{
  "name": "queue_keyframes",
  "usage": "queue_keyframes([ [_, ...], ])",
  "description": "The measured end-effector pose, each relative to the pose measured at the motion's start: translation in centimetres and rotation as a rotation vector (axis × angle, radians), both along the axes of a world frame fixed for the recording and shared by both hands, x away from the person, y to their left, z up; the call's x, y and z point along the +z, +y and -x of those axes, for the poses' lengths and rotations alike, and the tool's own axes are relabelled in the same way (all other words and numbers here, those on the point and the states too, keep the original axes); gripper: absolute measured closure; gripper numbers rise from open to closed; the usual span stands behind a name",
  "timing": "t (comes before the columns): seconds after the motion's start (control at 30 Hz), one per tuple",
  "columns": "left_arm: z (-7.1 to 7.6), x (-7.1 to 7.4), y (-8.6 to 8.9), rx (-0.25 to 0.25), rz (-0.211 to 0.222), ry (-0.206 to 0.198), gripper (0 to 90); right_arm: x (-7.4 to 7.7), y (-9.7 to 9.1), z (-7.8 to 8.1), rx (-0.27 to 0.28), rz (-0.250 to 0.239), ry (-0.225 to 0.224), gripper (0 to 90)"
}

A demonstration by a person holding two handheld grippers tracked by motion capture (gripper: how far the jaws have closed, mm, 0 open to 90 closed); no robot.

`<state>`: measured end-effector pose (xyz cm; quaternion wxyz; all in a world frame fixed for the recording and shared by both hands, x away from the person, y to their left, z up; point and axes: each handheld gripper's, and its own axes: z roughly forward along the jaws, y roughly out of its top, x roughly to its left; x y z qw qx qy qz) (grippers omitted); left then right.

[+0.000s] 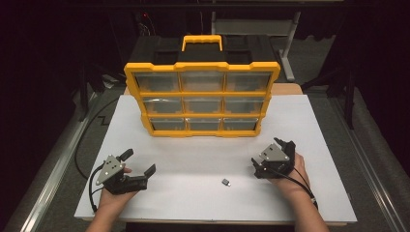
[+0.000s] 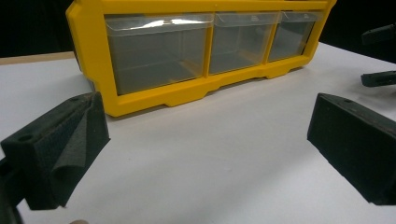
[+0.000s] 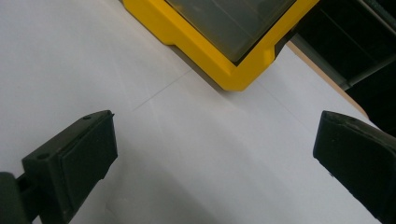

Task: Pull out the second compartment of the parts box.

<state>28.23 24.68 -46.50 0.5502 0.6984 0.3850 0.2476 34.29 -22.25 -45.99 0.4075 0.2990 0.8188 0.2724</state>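
The left hand-held gripper (image 1: 141,163) rests low on the near part of the white worktop (image 1: 203,154), held by the person's left hand (image 1: 113,186), with its jaws spread wide apart and nothing between them. In the left gripper view its two black foam-faced jaws stand at the far sides of the picture over bare white surface. The right hand-held gripper (image 1: 270,152) sits at about the same nearness on the other side, in the person's right hand (image 1: 292,176); its jaws are also wide apart and empty, and the right gripper view shows plain worktop between them.

Between the two grippers, a little nearer the person than either set of jaws and closer to the right one, lies a small dark grey part (image 1: 226,182) on the worktop, touched by neither gripper. It is too small to tell what it is.

Farther off, beyond both grippers, stands a yellow organizer case (image 1: 203,96), upright on the worktop, with three rows of three clear drawers facing the person and a yellow carry handle (image 1: 202,42) on top. In the left gripper view its bottom row of drawers (image 2: 210,46) lies straight ahead of the jaws, well apart from them. In the right gripper view one lower corner of the case (image 3: 233,70) shows ahead of the jaws.
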Motion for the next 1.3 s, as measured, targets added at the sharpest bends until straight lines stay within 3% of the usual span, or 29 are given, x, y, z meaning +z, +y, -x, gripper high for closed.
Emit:
queue_keyframes([
  [0.2, 0.0, 0.0, 0.0, 0.001, 0.001, -0.001, 0.2, 0.0, 0.3, 0.2, 0.008, 0.057, -0.021, 0.3],
  [0.27, 0.0, 0.0, 0.0, 0.001, -0.001, 0.001, 0.2, 0.0, 0.4, 0.3, 0.022, 0.107, -0.036, 0.3],
  [0.47, 0.0, 0.0, 0.0, 0.001, -0.001, -0.001, 0.2, -0.2, 0.9, 0.5, 0.039, 0.161, -0.036, 0.3],
  [0.6, 0.0, 0.0, 0.0, 0.000, 0.001, -0.003, 0.2, -0.2, 1.2, 0.7, 0.052, 0.235, -0.055, 0.3],
  [0.73, 0.0, 0.0, 0.0, -0.001, 0.000, -0.002, 0.2, -0.3, 1.4, 0.8, 0.055, 0.257, -0.068, 0.3],
  [0.8, 0.0, 0.0, 0.0, 0.000, 0.000, -0.001, 0.2, -0.2, 1.5, 0.9, 0.064, 0.304, -0.085, 0.3],
  [0.87, 0.0, 0.0, 0.0, 0.000, 0.000, -0.001, 0.2, -0.2, 1.6, 1.0, 0.066, 0.315, -0.090, 0.3],
  [1.03, 0.0, 0.0, 0.0, -0.001, 0.001, -0.001, 0.2, -0.2, 2.2, 1.3, 0.092, 0.392, -0.117, 0.3],
  [1.1, 0.0, 0.0, 0.0, -0.002, 0.003, -0.003, 0.2, -0.2, 2.6, 1.5, 0.103, 0.448, -0.135, 0.3],
  [1.23, 0.0, 0.0, 0.0, -0.002, 0.001, 0.000, 0.2, -0.2, 2.9, 1.7, 0.109, 0.483, -0.145, 0.3],
  [1.3, 0.0, 0.0, 0.0, -0.004, 0.000, 0.000, 0.2, -0.1, 3.2, 1.9, 0.122, 0.537, -0.167, 0.3],
])
